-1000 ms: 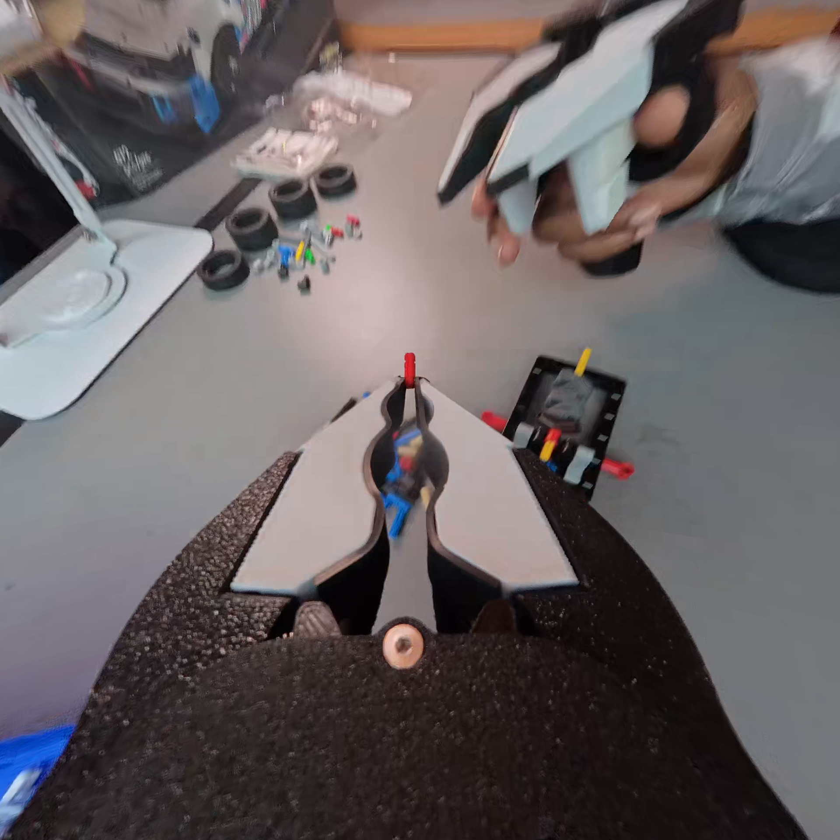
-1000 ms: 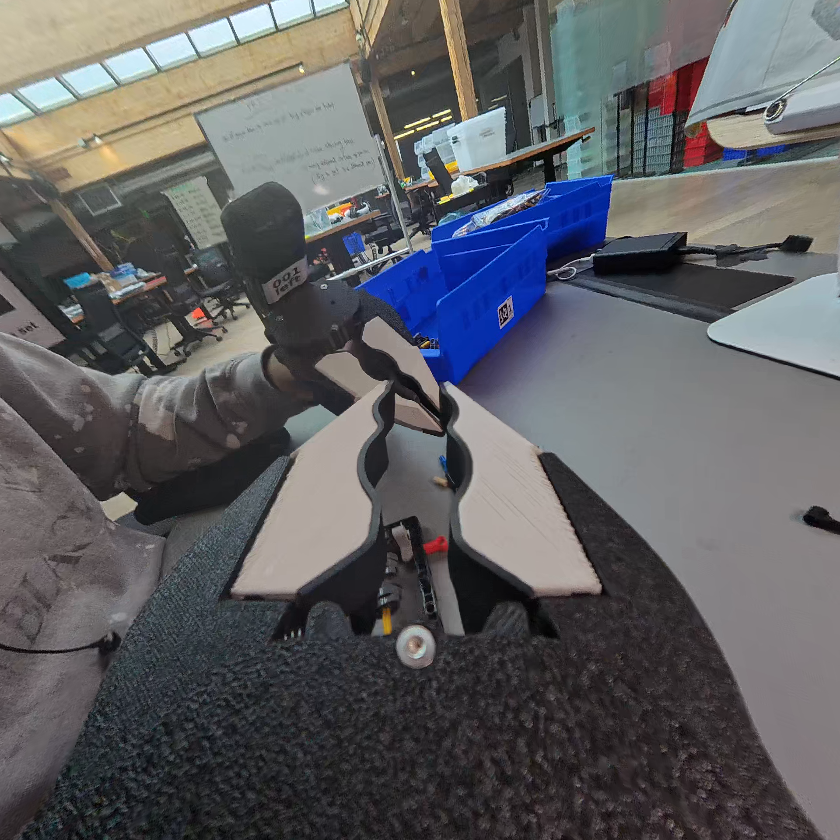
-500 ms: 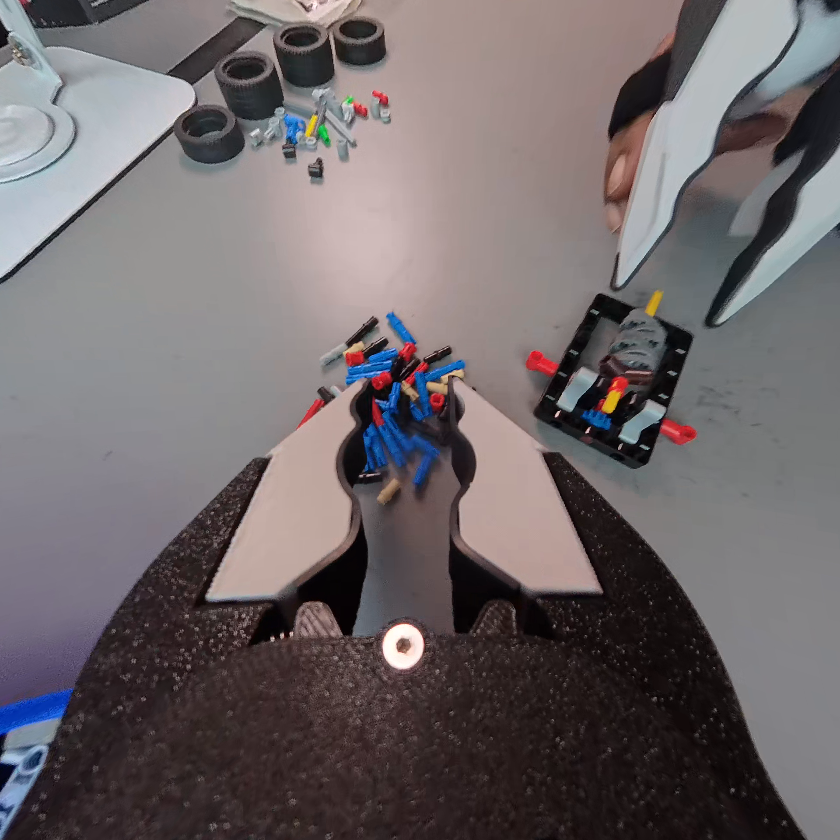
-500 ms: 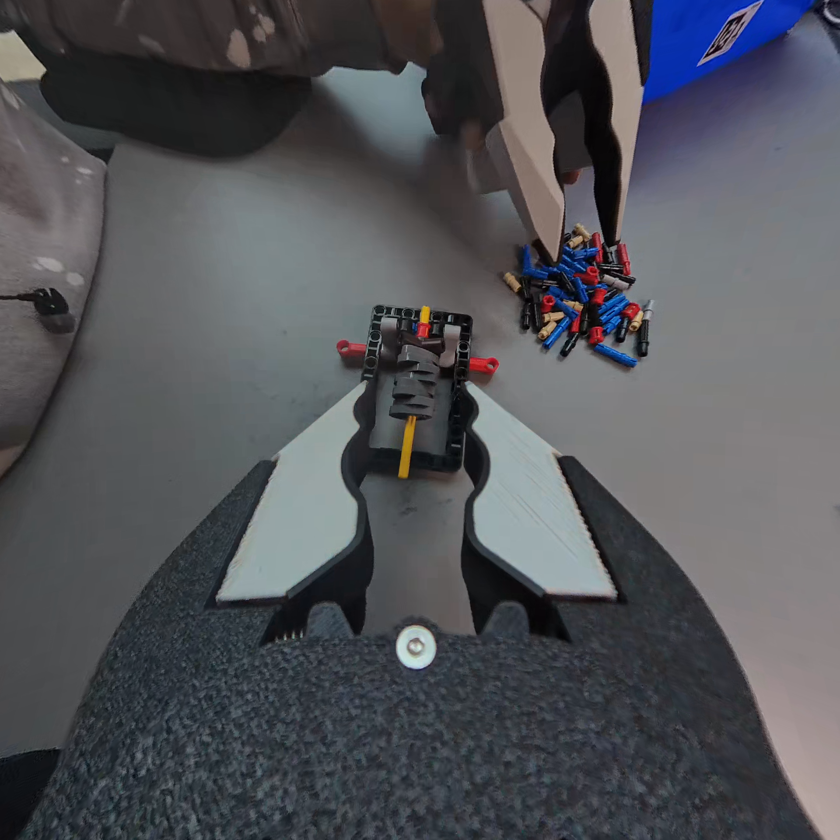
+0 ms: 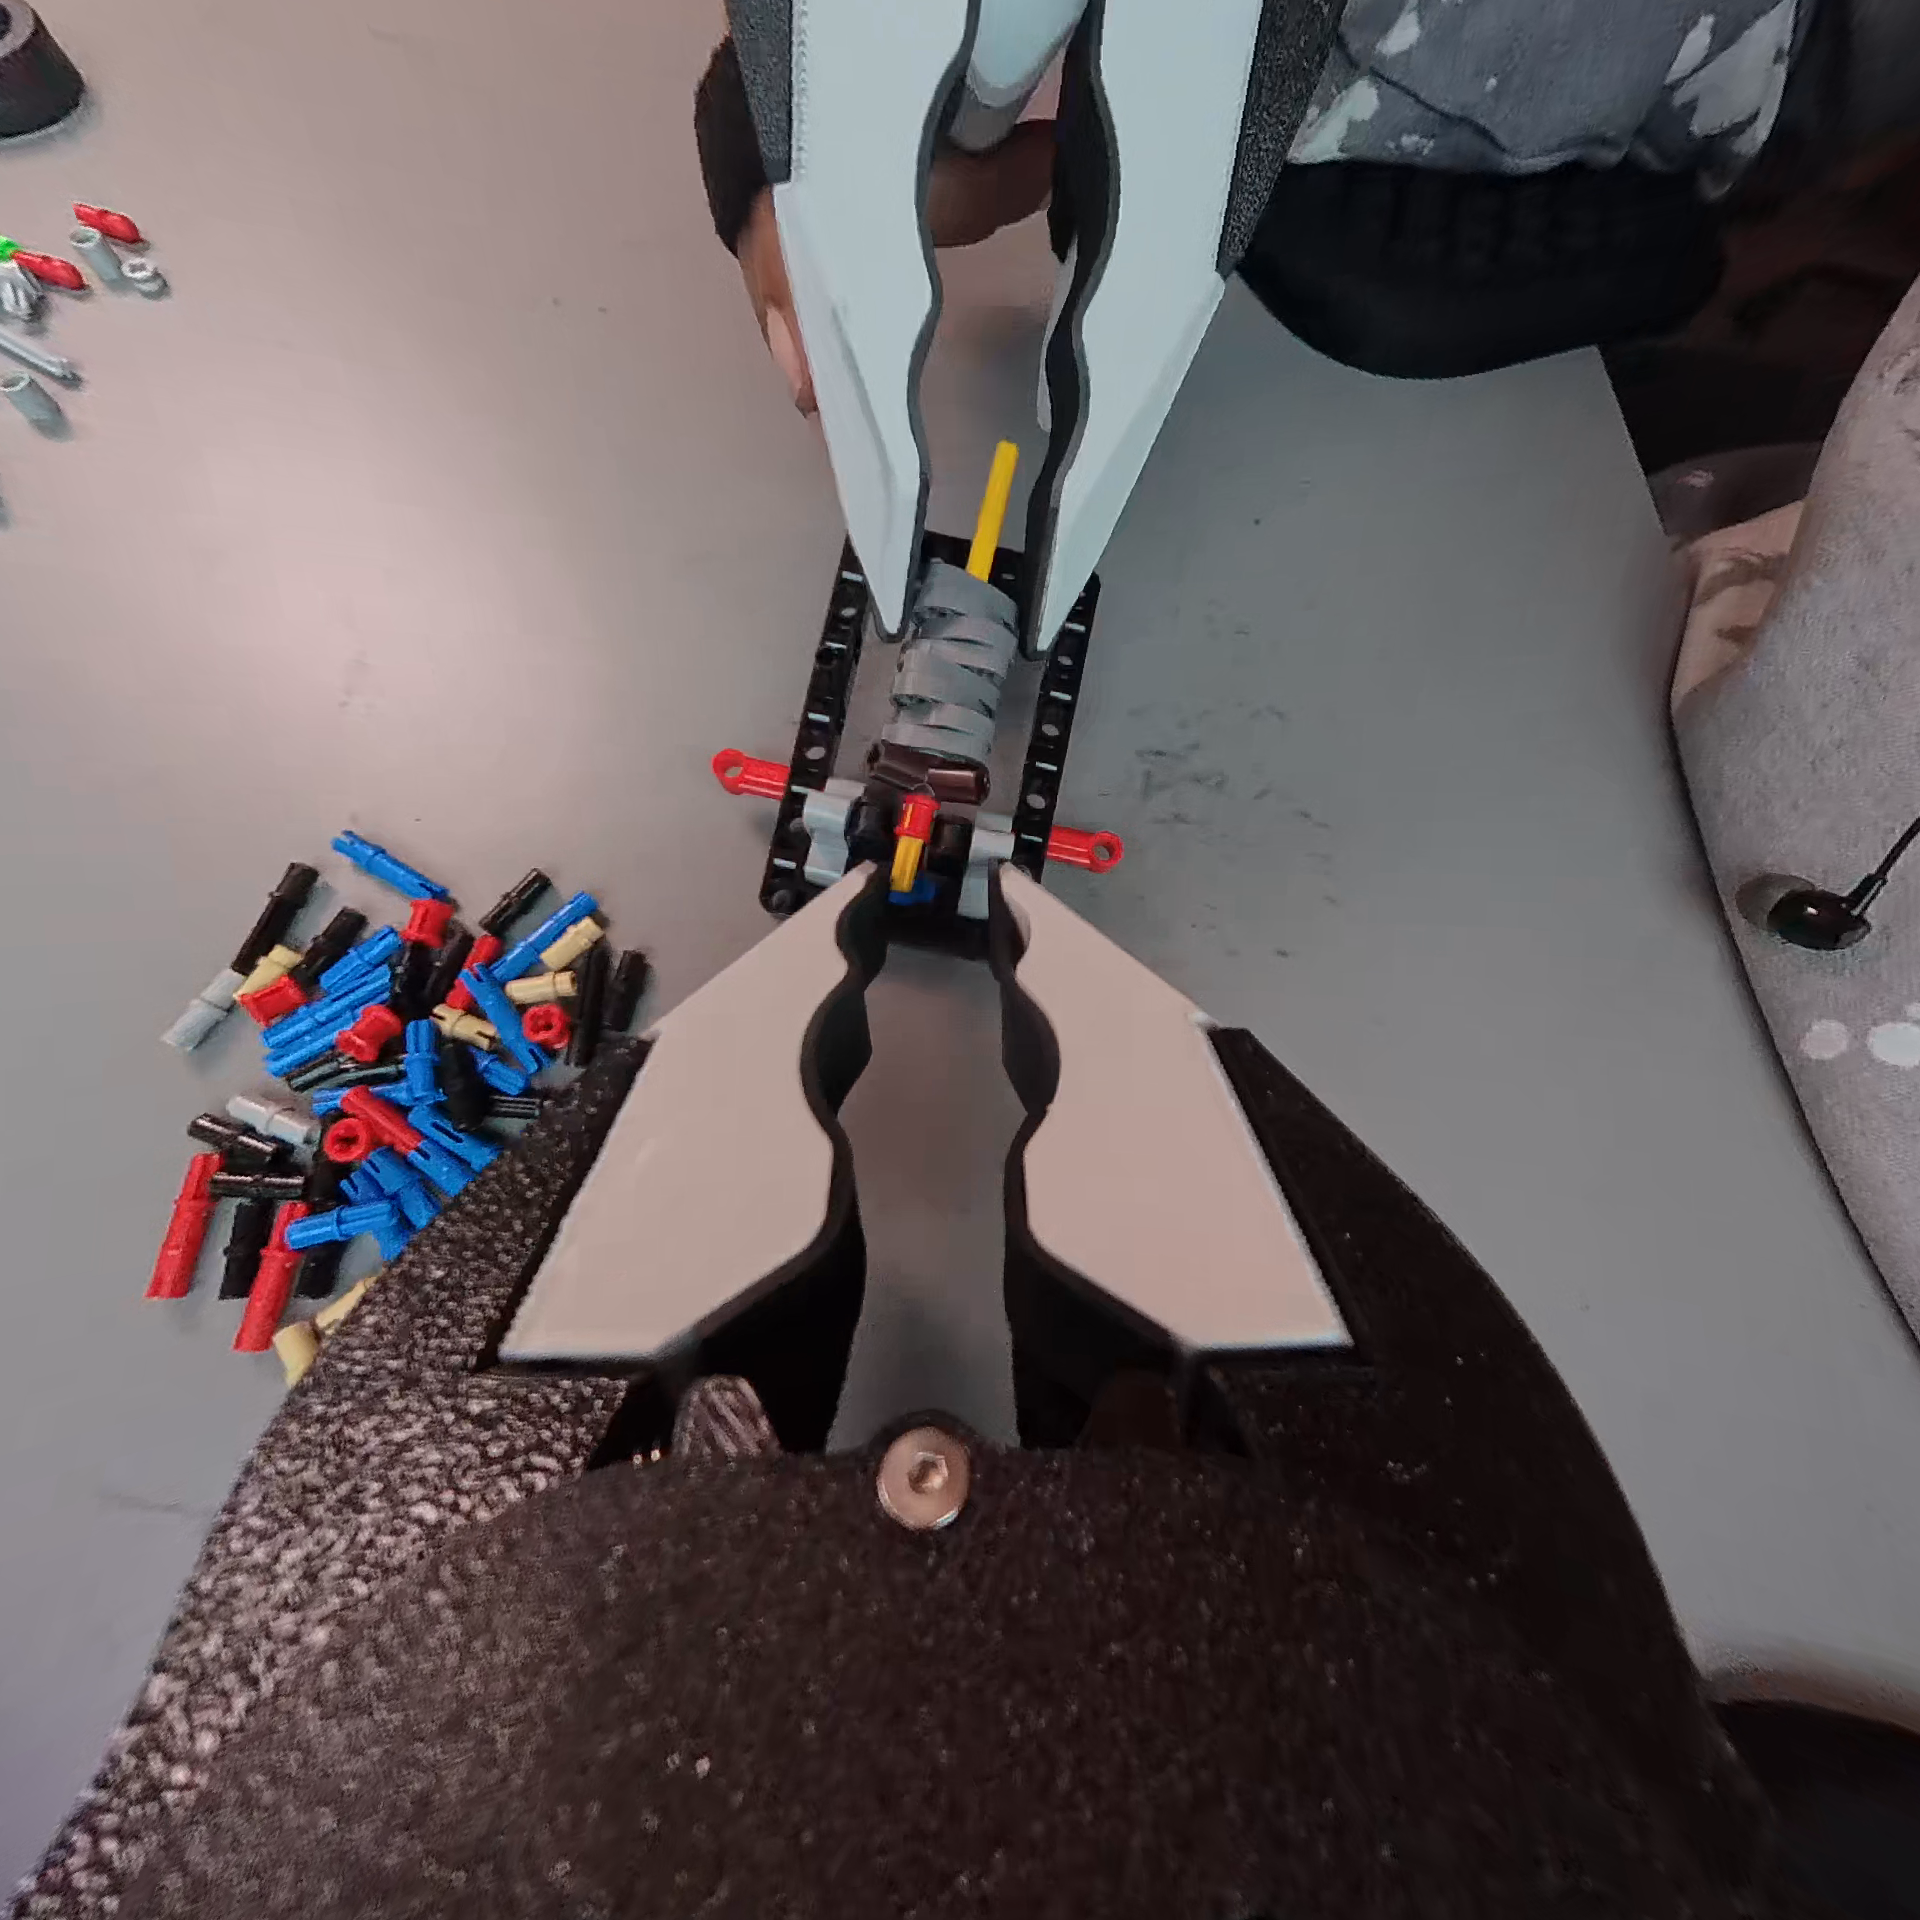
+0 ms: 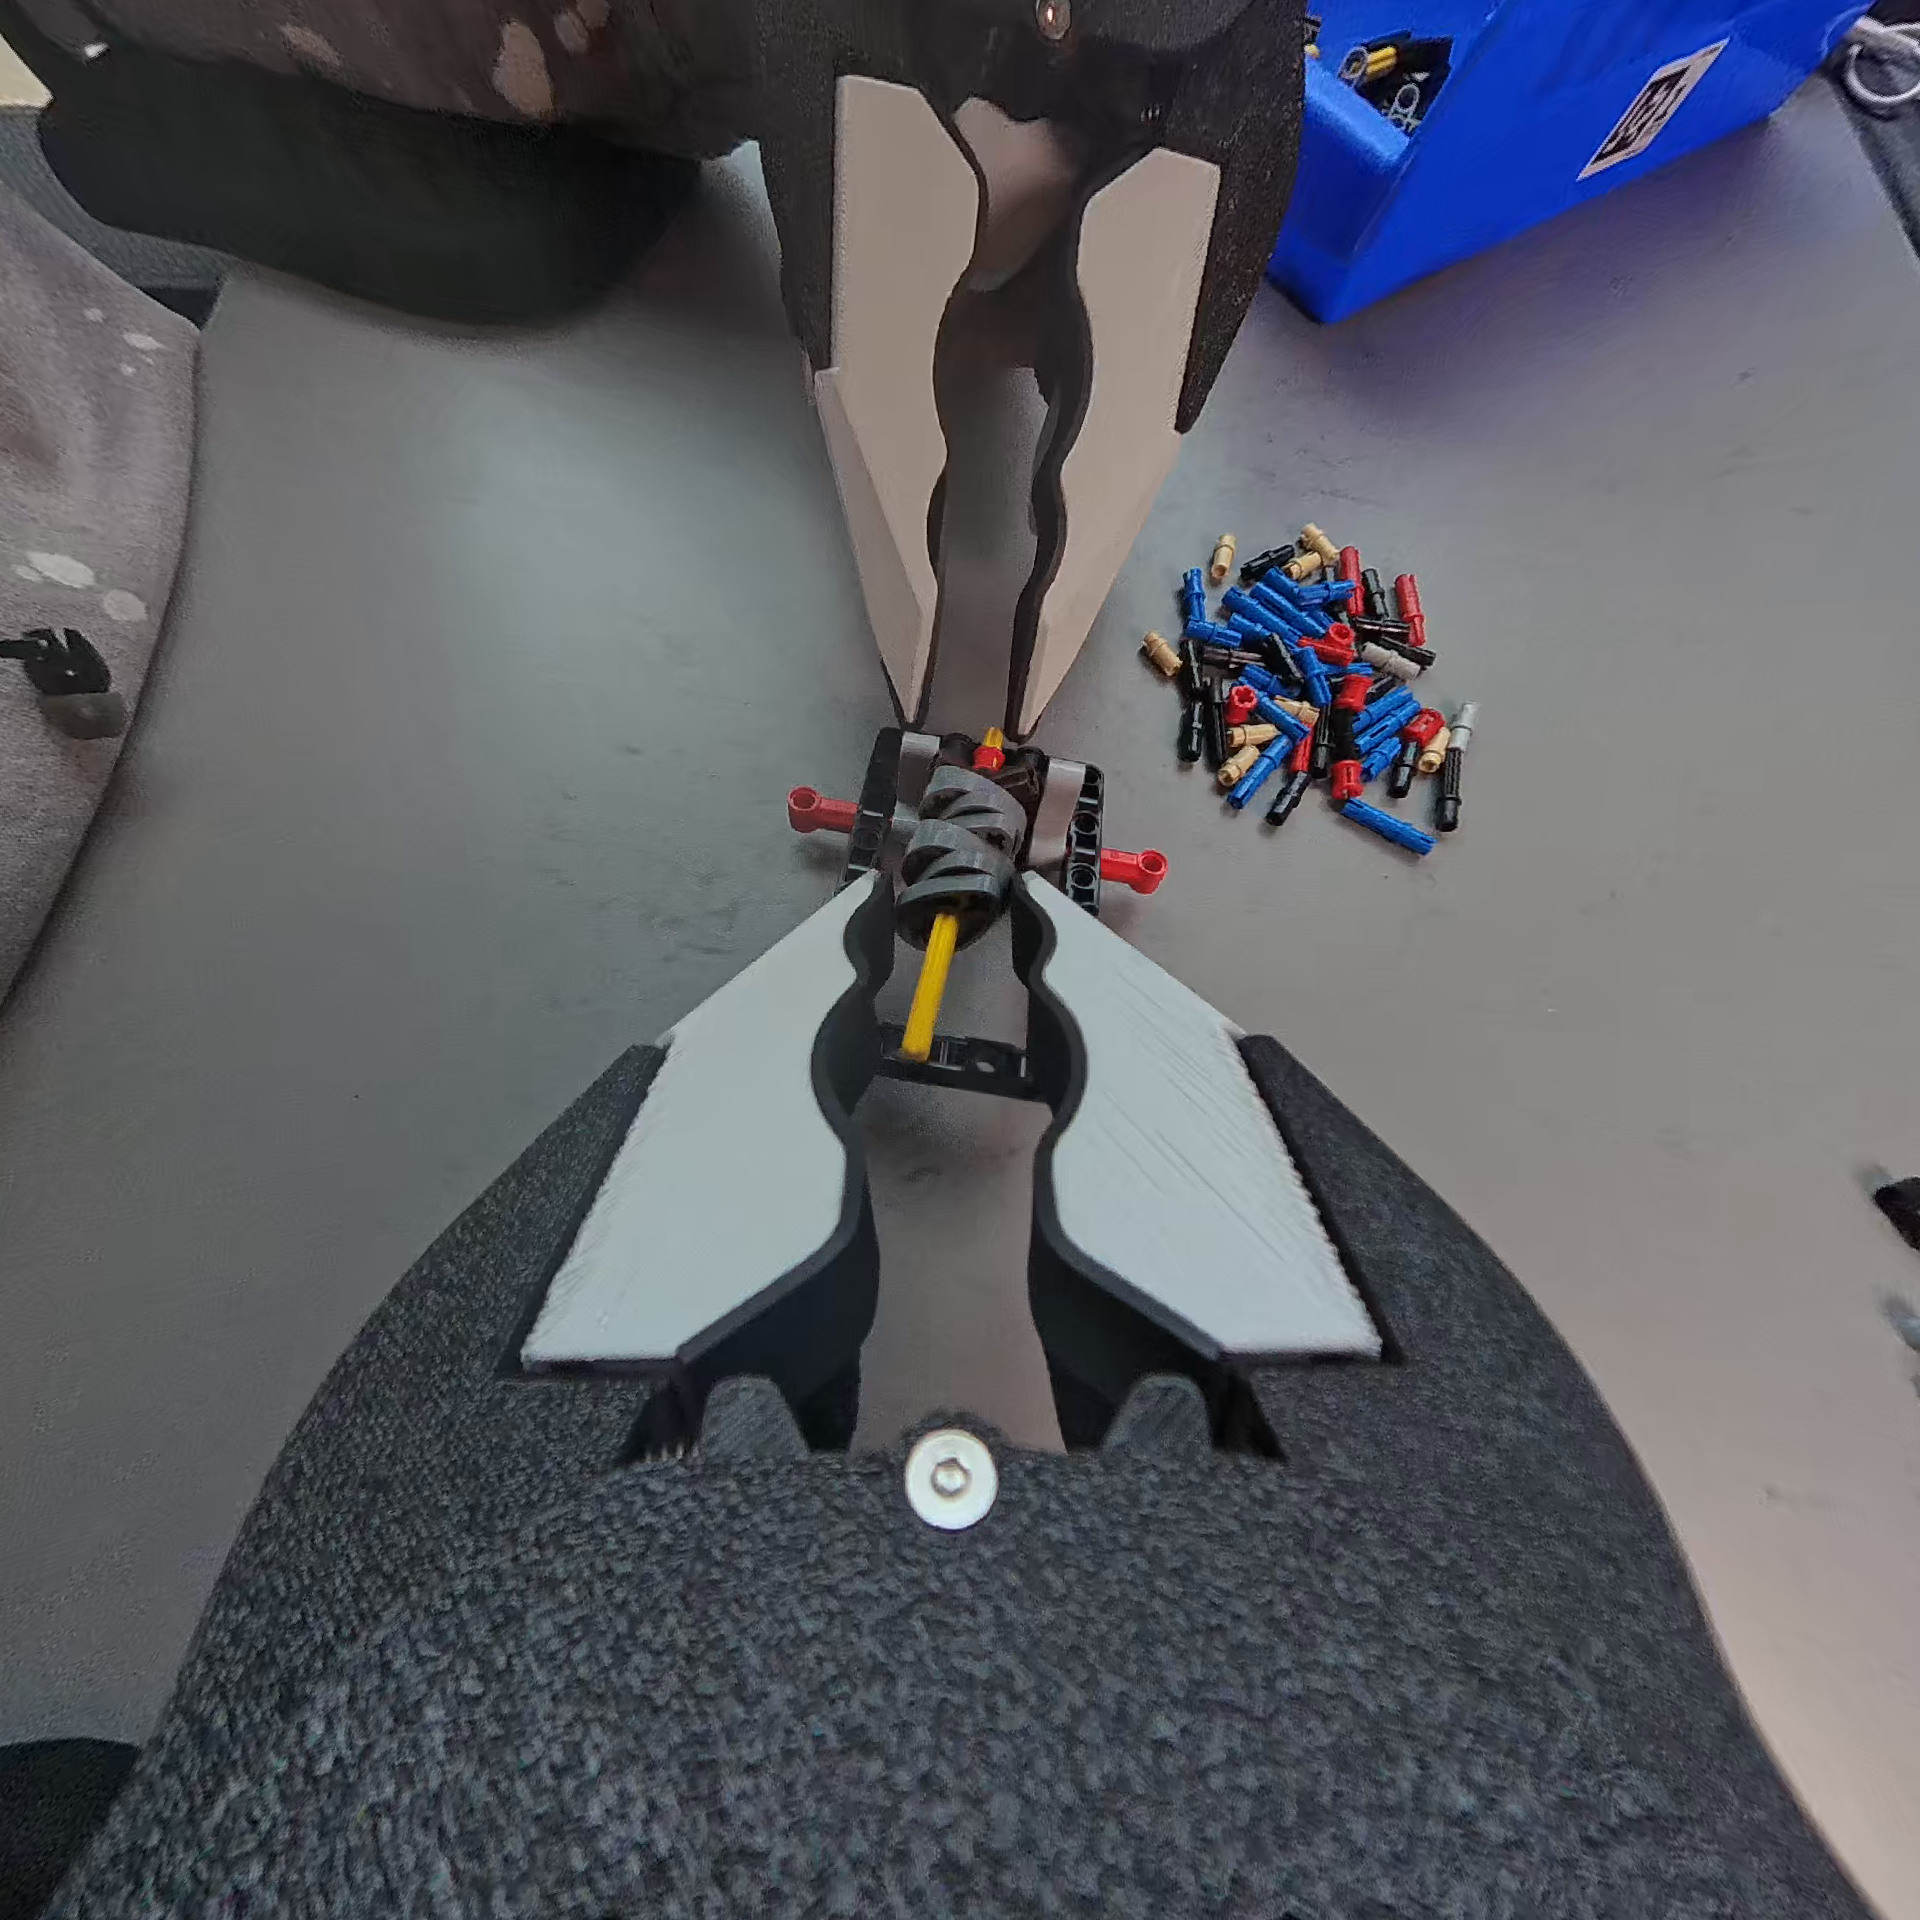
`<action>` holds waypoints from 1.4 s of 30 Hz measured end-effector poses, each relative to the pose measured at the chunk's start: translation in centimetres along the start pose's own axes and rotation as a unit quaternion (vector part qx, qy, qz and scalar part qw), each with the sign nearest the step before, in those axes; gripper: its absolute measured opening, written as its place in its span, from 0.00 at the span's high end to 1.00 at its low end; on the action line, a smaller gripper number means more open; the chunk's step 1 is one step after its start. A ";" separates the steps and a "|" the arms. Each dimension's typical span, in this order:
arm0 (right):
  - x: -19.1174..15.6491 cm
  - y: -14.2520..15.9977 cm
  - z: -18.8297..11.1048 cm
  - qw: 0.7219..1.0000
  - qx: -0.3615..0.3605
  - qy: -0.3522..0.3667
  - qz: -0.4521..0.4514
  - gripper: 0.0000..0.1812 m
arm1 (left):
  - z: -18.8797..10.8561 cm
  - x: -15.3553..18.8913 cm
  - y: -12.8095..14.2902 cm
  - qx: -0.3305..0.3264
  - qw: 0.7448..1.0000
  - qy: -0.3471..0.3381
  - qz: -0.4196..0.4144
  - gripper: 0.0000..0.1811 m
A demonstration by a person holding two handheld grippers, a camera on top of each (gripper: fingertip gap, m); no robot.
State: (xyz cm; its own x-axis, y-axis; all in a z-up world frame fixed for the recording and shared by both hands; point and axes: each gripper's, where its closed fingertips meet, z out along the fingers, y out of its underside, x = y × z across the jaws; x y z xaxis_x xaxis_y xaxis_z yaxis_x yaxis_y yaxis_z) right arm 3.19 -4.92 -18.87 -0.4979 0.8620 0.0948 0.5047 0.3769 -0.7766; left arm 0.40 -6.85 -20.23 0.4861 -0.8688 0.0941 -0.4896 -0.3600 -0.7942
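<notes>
Two hand-held grippers are seen meeting over one small brick assembly (image 5: 930,748) in the left wrist view. The left hand-held gripper (image 5: 930,894) is released, its tips placed at the near end of the black frame, just beside the short yellow and red pin (image 5: 909,847). The right hand-held gripper (image 5: 961,634) comes from the far side, also spread, with its tips at both sides of the grey worm gear (image 5: 951,665). A pile of small connector pins (image 5: 384,1070), blue, black, red and tan, lies on the grey table (image 5: 416,623) to the left, apart from the frame.

In the right wrist view the right hand-held gripper (image 6: 951,894) is seen parted around the worm gear (image 6: 956,831) and the yellow axle (image 6: 928,987); whether the fingers press on it cannot be told. The left hand-held gripper (image 6: 971,722) stands at the opposite end. A blue bin (image 6: 1507,156) is behind.

The assembly is judged light, stiff and smooth plastic, so it may slide on the table. The axle could be pulled out; the long black side beams seem the safest place to be held.
</notes>
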 end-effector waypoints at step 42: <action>0.6 1.9 -0.2 0.987 0.014 -0.063 0.145 0.89 | 1.0 -0.4 0.3 -0.024 0.999 -0.034 0.013 0.81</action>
State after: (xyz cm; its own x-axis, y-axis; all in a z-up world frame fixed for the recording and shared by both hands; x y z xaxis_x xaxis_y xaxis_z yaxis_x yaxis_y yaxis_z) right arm 4.00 -3.61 -20.14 -0.4200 0.8828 -0.2102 0.6202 0.1101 -0.7767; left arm 0.81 -6.23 -21.12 0.5200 -0.8536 0.0323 -0.5354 -0.3551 -0.7663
